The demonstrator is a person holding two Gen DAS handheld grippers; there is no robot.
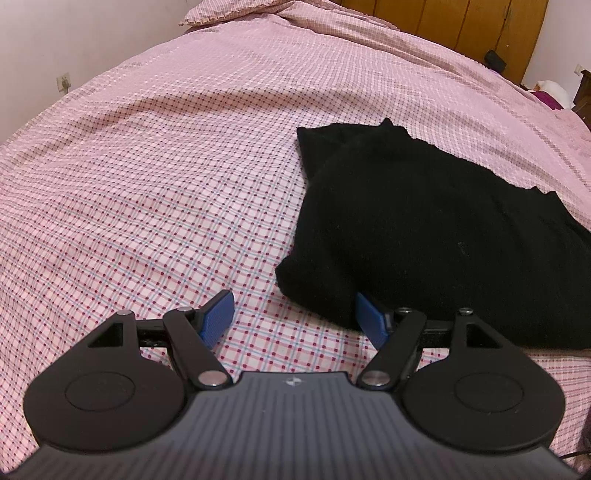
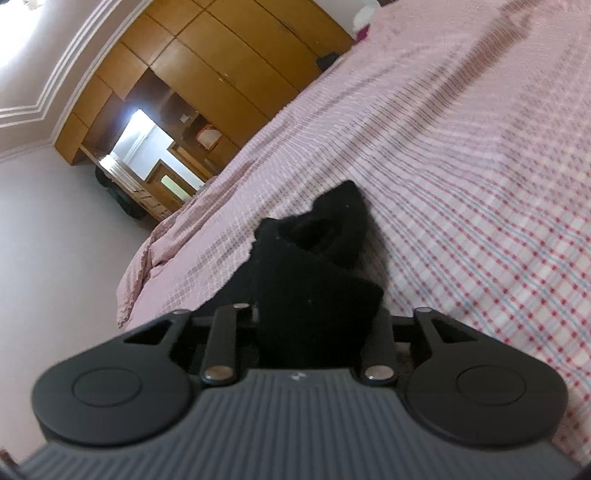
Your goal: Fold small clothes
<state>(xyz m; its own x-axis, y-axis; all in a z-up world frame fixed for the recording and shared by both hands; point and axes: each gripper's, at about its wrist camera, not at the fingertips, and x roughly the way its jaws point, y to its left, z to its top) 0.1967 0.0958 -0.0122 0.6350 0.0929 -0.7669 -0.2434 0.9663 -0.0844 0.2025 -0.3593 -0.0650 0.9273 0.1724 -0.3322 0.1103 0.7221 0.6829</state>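
Note:
A black knit garment (image 1: 424, 229) lies partly folded on the pink checked bedspread (image 1: 166, 166), right of centre in the left wrist view. My left gripper (image 1: 295, 317) is open, low over the sheet at the garment's near left edge; its right blue pad (image 1: 371, 321) touches the fabric. In the right wrist view my right gripper (image 2: 314, 325) is shut on a bunch of the black garment (image 2: 314, 266) and holds it lifted over the bedspread (image 2: 480, 166). Its pads are hidden by the cloth.
A pillow (image 1: 229, 11) lies at the head of the bed. A wooden wardrobe (image 2: 221, 66) stands beyond the bed. The bed's edge (image 2: 136, 280) drops to a pale floor on the left in the tilted right wrist view.

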